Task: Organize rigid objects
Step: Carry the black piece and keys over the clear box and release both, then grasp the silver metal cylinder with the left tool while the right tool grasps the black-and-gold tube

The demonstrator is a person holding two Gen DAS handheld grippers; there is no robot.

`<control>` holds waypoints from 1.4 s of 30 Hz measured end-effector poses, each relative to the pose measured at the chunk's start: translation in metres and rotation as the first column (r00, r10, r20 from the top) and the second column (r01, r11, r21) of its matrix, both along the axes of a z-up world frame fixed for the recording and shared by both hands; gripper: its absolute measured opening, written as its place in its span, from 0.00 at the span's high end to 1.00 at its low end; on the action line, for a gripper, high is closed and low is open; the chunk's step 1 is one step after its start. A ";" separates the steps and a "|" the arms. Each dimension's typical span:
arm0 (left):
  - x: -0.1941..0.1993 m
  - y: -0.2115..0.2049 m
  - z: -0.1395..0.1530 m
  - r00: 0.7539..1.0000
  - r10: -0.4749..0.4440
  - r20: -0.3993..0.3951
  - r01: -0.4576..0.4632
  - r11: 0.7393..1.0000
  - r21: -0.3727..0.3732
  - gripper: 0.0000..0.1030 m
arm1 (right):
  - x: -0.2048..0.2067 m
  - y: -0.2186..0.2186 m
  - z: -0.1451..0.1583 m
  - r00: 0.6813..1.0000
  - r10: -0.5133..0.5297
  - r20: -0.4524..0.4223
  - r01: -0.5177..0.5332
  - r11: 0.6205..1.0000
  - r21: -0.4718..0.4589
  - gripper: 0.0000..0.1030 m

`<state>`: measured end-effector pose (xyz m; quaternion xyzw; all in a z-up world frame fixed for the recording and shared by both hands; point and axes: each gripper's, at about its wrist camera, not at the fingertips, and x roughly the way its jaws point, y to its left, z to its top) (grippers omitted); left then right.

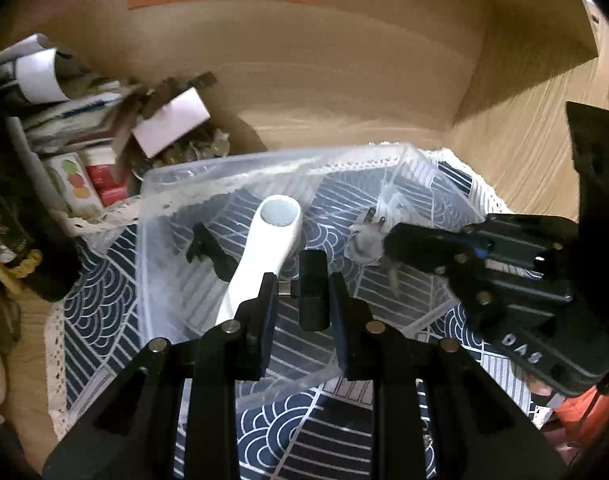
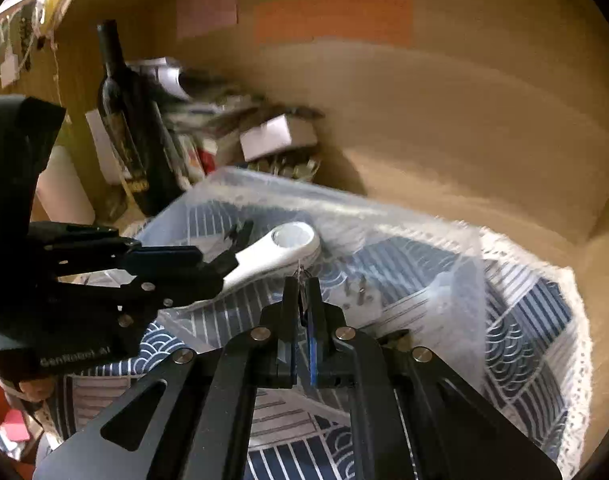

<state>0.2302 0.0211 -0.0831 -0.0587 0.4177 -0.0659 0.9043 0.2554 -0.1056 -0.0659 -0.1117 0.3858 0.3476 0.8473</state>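
With the left gripper [image 1: 302,292] wide around a black USB adapter [image 1: 313,289] over the clear bin [image 1: 208,176], and the right gripper [image 2: 302,286] pinched on a clear bagged plug [image 1: 374,236], lowering seemed next

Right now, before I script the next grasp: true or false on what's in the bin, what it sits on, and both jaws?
1. The white magnifier lies inside the clear bin. True.
2. A dark bottle lies flat in the bin. False: the dark bottle stands upright outside the bin, behind it.
3. The right gripper has its jaws nearly closed, pinching a small clear bag with a plug in it. True.
4. The bin sits on bare wood. False: it sits on a blue patterned cloth.
5. The left gripper is shut and empty. False: its jaws stand apart, with a small black device between them.
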 end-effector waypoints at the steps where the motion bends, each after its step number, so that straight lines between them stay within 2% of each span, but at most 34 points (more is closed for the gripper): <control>1: 0.001 -0.001 -0.001 1.000 -0.005 -0.002 0.005 1.000 0.002 0.76 | 0.003 0.000 -0.003 1.000 0.003 -0.013 -0.003 1.000 -0.003 0.97; 7: 0.005 -0.004 -0.003 1.000 -0.008 -0.014 0.008 1.000 0.007 0.76 | 0.015 -0.003 -0.016 0.998 -0.008 -0.059 0.006 0.999 -0.031 0.97; 9: 0.005 -0.003 -0.002 1.000 -0.006 -0.021 0.006 1.000 -0.008 0.71 | 0.014 -0.006 -0.013 0.998 -0.022 -0.060 0.020 0.999 -0.033 0.96; 10: 0.003 -0.002 0.000 1.000 -0.003 -0.018 0.002 1.000 -0.012 0.65 | 0.013 -0.008 -0.011 0.998 -0.028 -0.055 0.026 0.999 -0.035 0.94; 12: -0.002 -0.002 0.004 1.000 0.011 -0.003 -0.011 1.000 -0.005 0.58 | 0.010 -0.011 -0.006 0.999 -0.039 -0.038 0.037 0.999 -0.039 0.87; 14: -0.009 -0.002 0.010 1.000 0.020 0.019 -0.020 1.000 0.004 0.52 | 0.004 -0.015 0.000 0.998 -0.056 -0.006 0.056 0.997 -0.046 0.72; 16: -0.019 -0.002 0.018 0.999 0.019 0.042 -0.019 1.000 0.005 0.48 | -0.004 -0.018 0.008 0.997 -0.072 0.024 0.073 0.996 -0.048 0.65; 18: -0.030 -0.001 0.026 0.998 0.029 0.064 -0.030 0.999 0.013 0.39 | -0.014 -0.022 0.018 0.995 -0.082 0.047 0.084 0.996 -0.036 0.57; 20: -0.042 -0.002 0.033 0.995 0.045 0.089 -0.048 0.998 0.029 0.23 | -0.023 -0.026 0.025 0.993 -0.094 0.074 0.096 0.995 -0.028 0.39; 22: -0.055 -0.002 0.038 0.992 0.061 0.109 -0.066 0.997 0.040 0.13 | -0.037 -0.031 0.033 0.990 -0.096 0.104 0.098 0.995 -0.010 0.32; 25: -0.074 -0.004 0.039 0.990 0.073 0.119 -0.080 0.995 0.052 0.08 | -0.055 -0.033 0.038 0.989 -0.085 0.118 0.087 0.996 -0.007 0.24; 33: -0.111 -0.016 0.007 0.998 0.047 0.048 -0.049 0.998 0.044 0.08 | -0.093 -0.046 0.019 0.992 -0.089 0.084 0.091 0.996 -0.015 0.21; 34: -0.115 -0.020 0.001 0.999 0.033 0.034 -0.035 0.998 0.043 0.10 | -0.097 -0.048 0.014 0.993 -0.096 0.073 0.097 0.995 -0.017 0.21; 37: -0.121 -0.031 -0.016 1.000 -0.006 -0.012 0.007 0.999 0.044 0.26 | -0.105 -0.056 0.003 0.992 -0.118 0.045 0.119 0.993 -0.017 0.21; 39: -0.123 -0.035 -0.025 0.999 -0.028 -0.037 0.029 0.999 0.027 0.31 | -0.110 -0.063 -0.003 0.991 -0.134 0.027 0.135 0.991 -0.015 0.21; 42: -0.127 -0.042 -0.036 0.996 -0.059 -0.060 0.060 0.998 0.010 0.44 | -0.120 -0.070 -0.008 0.991 -0.134 0.011 0.134 0.991 -0.007 0.21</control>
